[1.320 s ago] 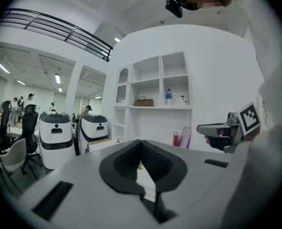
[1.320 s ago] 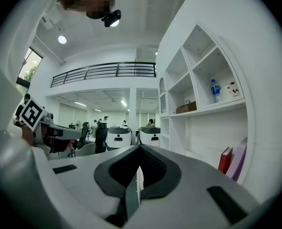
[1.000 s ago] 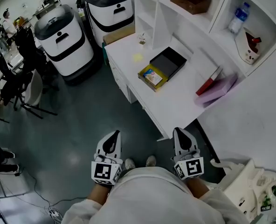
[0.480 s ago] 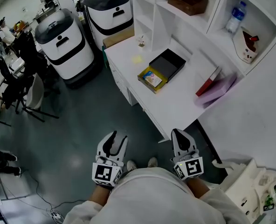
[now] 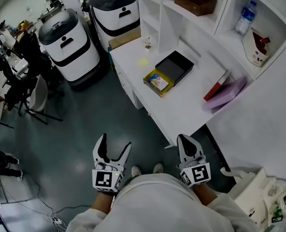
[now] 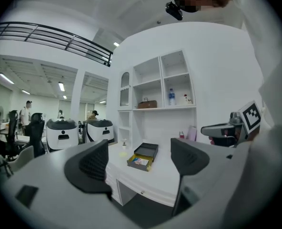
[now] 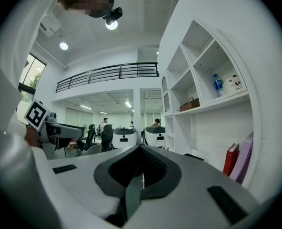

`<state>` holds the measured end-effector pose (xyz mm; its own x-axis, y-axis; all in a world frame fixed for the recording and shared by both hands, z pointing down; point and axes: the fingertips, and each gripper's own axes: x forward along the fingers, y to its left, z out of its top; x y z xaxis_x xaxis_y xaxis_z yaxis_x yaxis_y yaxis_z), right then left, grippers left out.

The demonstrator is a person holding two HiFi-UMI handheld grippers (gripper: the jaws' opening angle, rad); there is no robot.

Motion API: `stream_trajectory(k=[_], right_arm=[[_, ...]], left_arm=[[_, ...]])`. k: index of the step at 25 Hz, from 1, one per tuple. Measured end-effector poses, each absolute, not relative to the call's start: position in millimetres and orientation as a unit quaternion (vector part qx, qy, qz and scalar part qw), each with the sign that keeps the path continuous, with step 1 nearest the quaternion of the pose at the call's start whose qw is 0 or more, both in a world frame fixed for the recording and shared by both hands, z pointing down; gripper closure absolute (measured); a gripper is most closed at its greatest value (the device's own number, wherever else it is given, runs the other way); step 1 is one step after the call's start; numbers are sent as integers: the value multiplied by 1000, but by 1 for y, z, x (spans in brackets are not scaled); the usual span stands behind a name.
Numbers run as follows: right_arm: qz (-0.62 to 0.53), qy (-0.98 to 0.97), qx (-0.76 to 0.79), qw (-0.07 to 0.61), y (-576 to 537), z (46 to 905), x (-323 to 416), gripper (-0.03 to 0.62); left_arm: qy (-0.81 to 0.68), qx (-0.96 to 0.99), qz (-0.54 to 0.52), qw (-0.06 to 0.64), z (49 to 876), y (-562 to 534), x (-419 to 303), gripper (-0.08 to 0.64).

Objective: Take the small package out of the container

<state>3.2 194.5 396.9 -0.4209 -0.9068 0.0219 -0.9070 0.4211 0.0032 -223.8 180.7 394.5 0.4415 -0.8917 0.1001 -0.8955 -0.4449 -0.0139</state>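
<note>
Task not started. Package [image 5: 158,80] lies in the yellow box [image 5: 151,85] on the surface [image 5: 181,111], well apart from both tongs. Left tongs [image 5: 115,142] have just been opening and are now spread wide, with nothing between them. Right tongs [image 5: 186,140] are pressed together, empty. Left to do, as I judge it: approach, reach in, pinch package, lift out.
</note>
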Motion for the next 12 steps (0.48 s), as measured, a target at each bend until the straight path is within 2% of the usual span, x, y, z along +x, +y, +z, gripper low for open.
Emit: stream_trajectory(k=[12], right_arm=[[19, -858, 514, 19, 182, 421, 22, 568]], left_arm=[[-548, 833, 64, 33, 413, 181, -213, 150]])
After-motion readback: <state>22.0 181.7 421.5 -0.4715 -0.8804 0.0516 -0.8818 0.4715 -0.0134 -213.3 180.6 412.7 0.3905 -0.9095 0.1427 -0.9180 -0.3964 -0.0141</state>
